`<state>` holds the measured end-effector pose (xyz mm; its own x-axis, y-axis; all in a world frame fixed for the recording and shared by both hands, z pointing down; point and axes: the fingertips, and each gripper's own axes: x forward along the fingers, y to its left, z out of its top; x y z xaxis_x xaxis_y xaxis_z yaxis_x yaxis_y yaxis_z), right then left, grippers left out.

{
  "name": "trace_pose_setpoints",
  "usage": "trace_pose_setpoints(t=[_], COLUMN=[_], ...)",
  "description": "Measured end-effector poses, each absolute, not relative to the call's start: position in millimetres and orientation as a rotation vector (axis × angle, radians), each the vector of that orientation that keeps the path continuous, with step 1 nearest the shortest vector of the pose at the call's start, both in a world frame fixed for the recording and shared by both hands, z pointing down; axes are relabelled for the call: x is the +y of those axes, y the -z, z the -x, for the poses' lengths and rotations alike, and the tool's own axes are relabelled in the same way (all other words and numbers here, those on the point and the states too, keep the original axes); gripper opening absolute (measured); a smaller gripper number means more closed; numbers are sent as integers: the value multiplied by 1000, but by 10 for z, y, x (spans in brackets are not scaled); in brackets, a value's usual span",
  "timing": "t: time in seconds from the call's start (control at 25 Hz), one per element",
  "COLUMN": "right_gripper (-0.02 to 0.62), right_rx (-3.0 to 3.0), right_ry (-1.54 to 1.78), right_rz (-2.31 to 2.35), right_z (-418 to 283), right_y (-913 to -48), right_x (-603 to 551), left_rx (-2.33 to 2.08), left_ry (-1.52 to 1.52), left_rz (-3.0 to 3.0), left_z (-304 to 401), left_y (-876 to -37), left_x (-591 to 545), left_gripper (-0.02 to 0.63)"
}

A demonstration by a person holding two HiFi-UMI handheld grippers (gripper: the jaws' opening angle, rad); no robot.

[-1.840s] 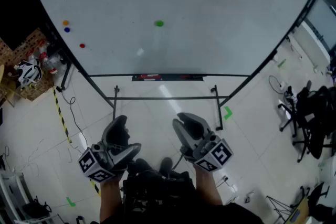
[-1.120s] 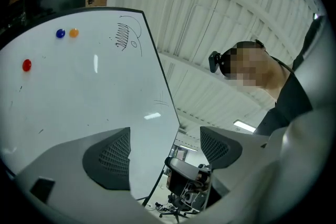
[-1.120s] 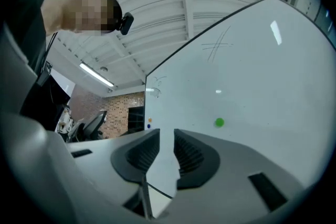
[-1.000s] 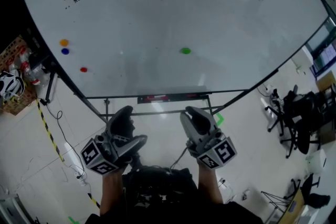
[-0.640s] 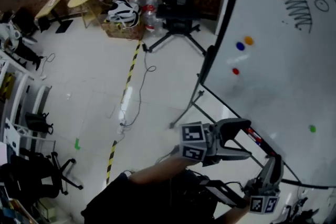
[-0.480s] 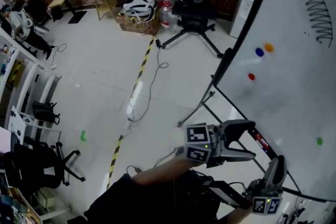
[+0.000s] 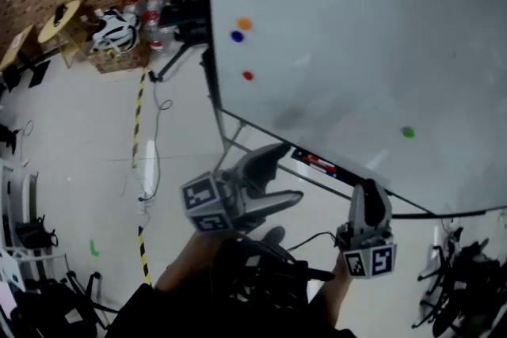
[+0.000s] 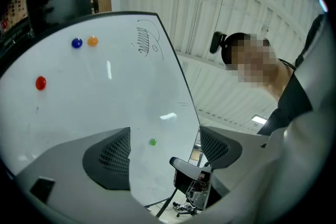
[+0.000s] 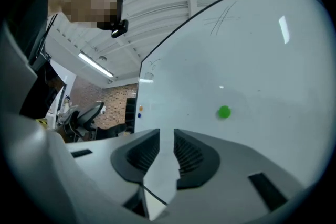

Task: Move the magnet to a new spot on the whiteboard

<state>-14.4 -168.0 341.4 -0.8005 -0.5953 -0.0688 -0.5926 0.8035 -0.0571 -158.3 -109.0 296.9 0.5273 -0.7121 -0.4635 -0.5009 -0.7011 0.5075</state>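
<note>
Sticking to smooth glossy whiteboard: sm. round green magnet, disc-shaped.

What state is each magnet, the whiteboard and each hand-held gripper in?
Green magnet: stuck on the board, nothing touching it.
Red magnet: stuck on the board, alone.
Blue magnet: stuck on the board, beside the orange one.
Orange magnet: stuck on the board.
Whiteboard: upright on its stand, marker scribbles on it.
Left hand-held gripper: jaws wide apart, empty.
Right hand-held gripper: jaws a narrow gap apart, empty.
</note>
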Motion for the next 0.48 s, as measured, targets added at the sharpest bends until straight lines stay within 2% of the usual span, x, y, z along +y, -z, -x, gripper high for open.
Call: trace_pose_setpoints(t=[0.2,0.48], right_gripper=[107,107], right_rx=[2891,2876], right_ry=[64,110], right_rz=[1009,977], right_z=[-375,-779], right_y=[-3514,-3623], right_x=[-2412,-2596], left_rx=[-1039,-1064], left_ry=[827,800], left_rz=[-2492,-2501], left_z=[1067,582], left_y=[-3099,-3124], left_x=[-1762,-1875], left_gripper=[413,413])
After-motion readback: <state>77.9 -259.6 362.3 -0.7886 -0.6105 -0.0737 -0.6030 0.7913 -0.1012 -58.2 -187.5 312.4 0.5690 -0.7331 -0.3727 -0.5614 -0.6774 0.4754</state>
